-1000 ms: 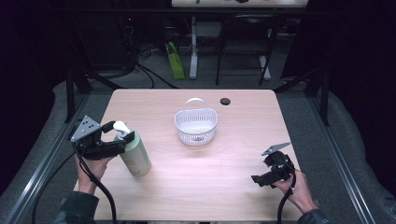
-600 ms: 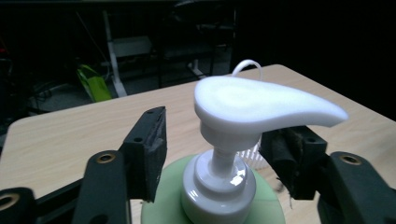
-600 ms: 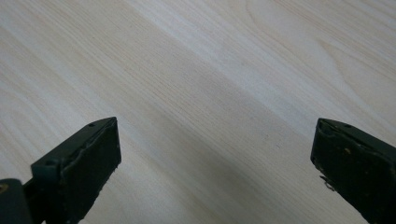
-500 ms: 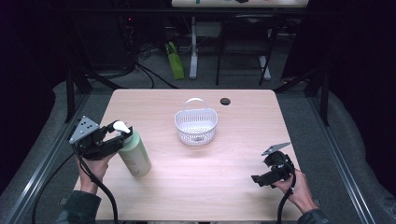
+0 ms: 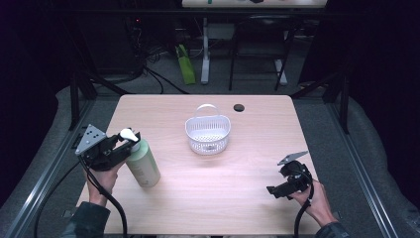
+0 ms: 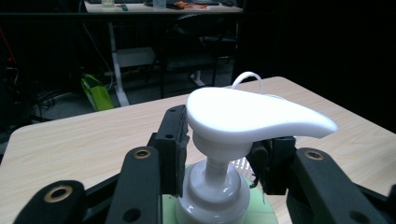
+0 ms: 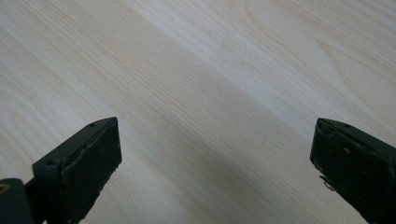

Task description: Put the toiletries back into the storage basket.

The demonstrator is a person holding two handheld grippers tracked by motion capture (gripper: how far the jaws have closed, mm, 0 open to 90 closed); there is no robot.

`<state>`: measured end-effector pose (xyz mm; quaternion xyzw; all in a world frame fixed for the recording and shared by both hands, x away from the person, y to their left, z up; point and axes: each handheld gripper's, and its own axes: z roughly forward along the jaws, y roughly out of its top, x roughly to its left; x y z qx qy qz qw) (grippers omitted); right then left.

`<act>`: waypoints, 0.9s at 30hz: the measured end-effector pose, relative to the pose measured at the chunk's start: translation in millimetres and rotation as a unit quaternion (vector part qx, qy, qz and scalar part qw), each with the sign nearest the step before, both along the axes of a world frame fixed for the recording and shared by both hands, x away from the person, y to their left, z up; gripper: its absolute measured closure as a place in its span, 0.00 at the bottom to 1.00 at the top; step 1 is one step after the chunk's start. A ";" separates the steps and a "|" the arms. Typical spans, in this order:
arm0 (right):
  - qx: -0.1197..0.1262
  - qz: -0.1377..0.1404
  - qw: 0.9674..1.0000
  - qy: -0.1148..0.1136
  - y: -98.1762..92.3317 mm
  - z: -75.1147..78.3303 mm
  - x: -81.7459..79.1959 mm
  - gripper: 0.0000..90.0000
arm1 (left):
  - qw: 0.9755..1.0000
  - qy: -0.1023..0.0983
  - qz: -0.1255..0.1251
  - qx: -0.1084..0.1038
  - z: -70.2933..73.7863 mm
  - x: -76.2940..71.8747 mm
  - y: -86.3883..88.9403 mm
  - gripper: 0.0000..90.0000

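Observation:
A pale green pump bottle (image 5: pixel 142 166) with a white pump head (image 6: pixel 252 116) stands upright at the left of the wooden table (image 5: pixel 223 198). My left gripper (image 5: pixel 126 144) reaches it from the left at neck height. Its jaws have just been closing, and in the left gripper view the left gripper (image 6: pixel 219 140) has its black pads (image 6: pixel 175 140) against the white collar under the pump head. My right gripper (image 5: pixel 285 181) hovers near the table's front right corner. The right gripper view shows the right gripper (image 7: pixel 215 158) open wide over bare wood with nothing between its jaws.
A white perforated basket (image 5: pixel 208 134) with a raised handle stands at the table's middle. A small black round object (image 5: pixel 239 107) lies near the far edge. Beyond the table are desk legs, cables and a green object on a dark floor.
The left gripper's jaws have closed in on the bottle's neck. The bottle, the basket and the right hand have stayed where they were.

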<state>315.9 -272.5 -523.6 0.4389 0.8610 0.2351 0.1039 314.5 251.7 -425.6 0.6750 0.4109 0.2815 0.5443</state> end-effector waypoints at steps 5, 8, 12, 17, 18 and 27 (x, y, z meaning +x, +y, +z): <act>-0.001 -0.001 1.000 -0.001 -0.7 0.3 -0.1 0.02 | 1.000 -0.004 0.003 -0.004 -1.2 -0.2 -0.7 0.73; -0.001 -0.001 1.000 -0.002 -0.9 0.4 -0.2 0.02 | 1.000 -0.004 0.005 -0.003 -1.3 -0.5 -0.8 0.74; -0.003 -0.001 1.000 -0.004 -1.1 0.5 -0.3 0.02 | 1.000 -0.006 0.005 -0.006 -1.9 -0.4 -0.7 0.74; -0.003 -0.001 1.000 -0.005 -1.5 0.8 -0.2 0.02 | 1.000 -0.012 0.006 -0.007 -2.6 -0.5 -1.1 0.74; -0.004 -0.001 1.000 -0.006 -1.5 0.8 -0.2 0.02 | 1.000 -0.012 0.006 -0.007 -2.5 -0.5 -1.1 0.74; -0.002 -0.001 1.000 -0.006 -1.5 1.1 -0.3 0.02 | 1.000 -0.011 0.006 -0.015 -0.9 0.2 -1.1 0.75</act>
